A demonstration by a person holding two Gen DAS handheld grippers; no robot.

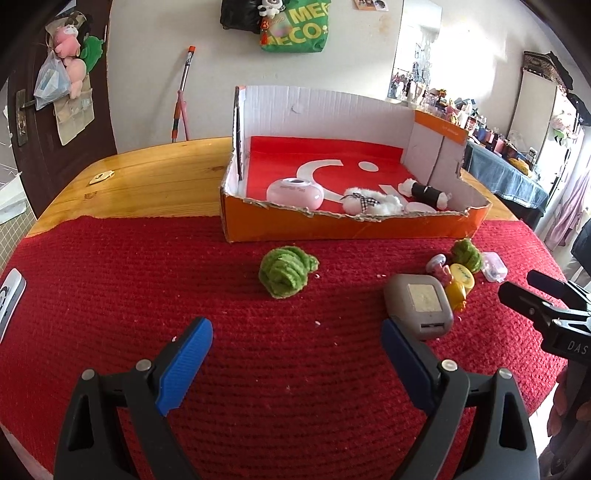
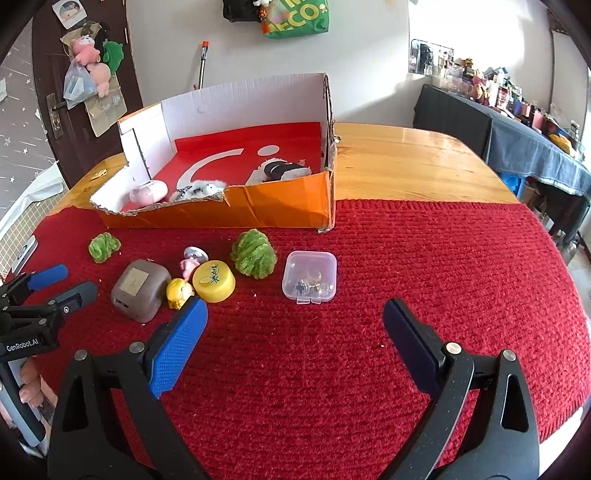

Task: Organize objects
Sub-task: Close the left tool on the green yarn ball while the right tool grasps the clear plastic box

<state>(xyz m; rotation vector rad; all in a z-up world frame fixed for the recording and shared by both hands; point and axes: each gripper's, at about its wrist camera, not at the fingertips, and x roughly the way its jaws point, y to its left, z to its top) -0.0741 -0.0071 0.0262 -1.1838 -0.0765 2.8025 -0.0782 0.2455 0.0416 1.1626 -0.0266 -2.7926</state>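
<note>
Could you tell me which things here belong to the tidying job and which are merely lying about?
Job:
orange box
green yarn ball
second green yarn ball
grey case
yellow tin
clear plastic case
small figurines
left tongs and right tongs, both open

Lying about:
green bag
plush toys on the door
phone

Bare red mat (image 2: 424,258) right of clear case (image 2: 310,275)

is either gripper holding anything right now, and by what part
Nothing is held. The left gripper and the right gripper are both open above the red mat, with nothing between their fingers.
</note>
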